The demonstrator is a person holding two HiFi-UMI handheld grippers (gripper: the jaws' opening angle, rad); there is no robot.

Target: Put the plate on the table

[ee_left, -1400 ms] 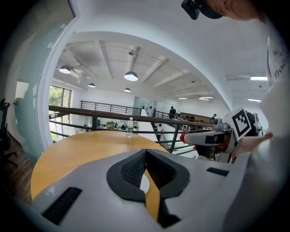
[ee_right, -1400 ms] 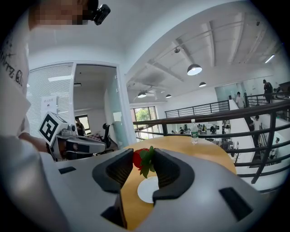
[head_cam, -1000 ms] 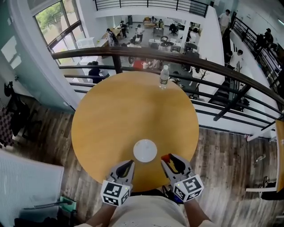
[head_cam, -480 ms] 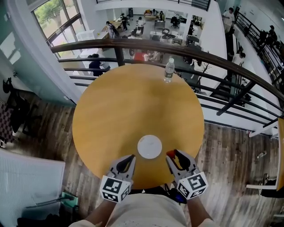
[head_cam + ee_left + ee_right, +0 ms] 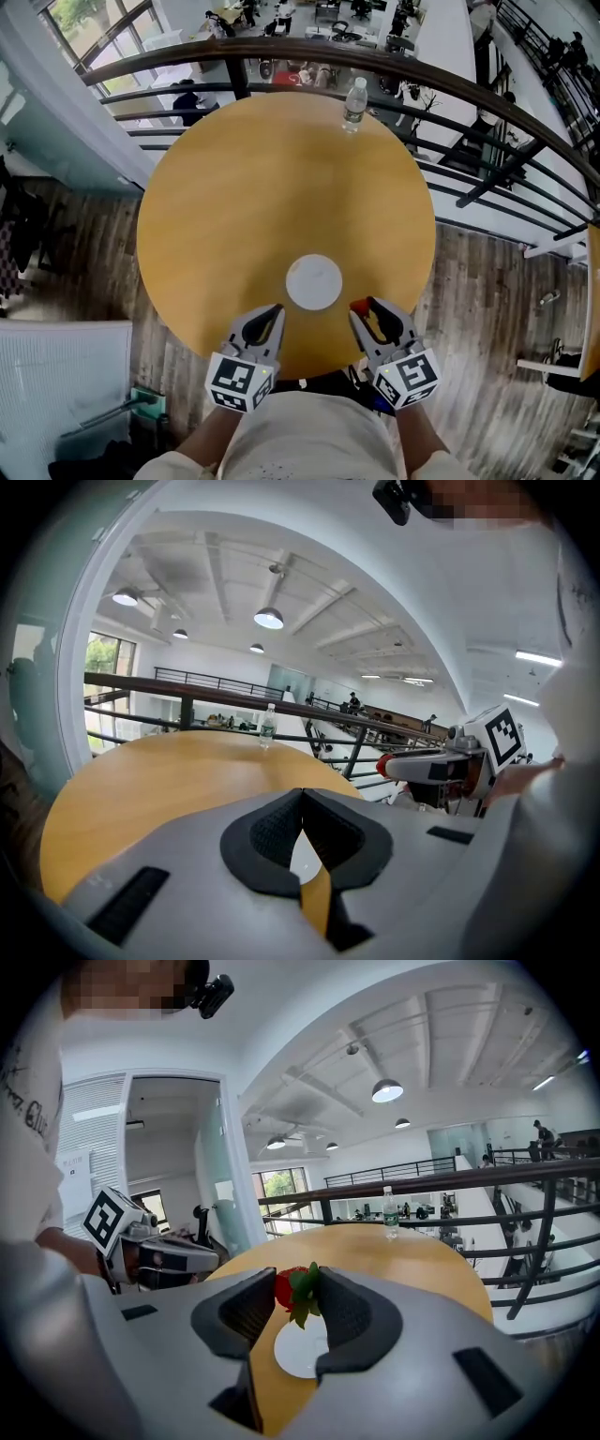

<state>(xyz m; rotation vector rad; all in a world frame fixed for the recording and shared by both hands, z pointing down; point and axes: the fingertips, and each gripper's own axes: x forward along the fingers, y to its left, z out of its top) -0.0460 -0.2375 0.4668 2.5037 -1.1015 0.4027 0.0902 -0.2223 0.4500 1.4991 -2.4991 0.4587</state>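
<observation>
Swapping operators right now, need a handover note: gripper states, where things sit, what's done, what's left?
Left hand-held gripper: jaws together, empty, held at the table's near edge.
Right hand-held gripper: shut on a strawberry, just right of the plate.
Plate: flat on the round table, near side, nothing on it. Water bottle stands upright at the far edge.
Done: plate is on the table.
Left: probably setting the strawberry on the plate, though the task line doesn't say so.
</observation>
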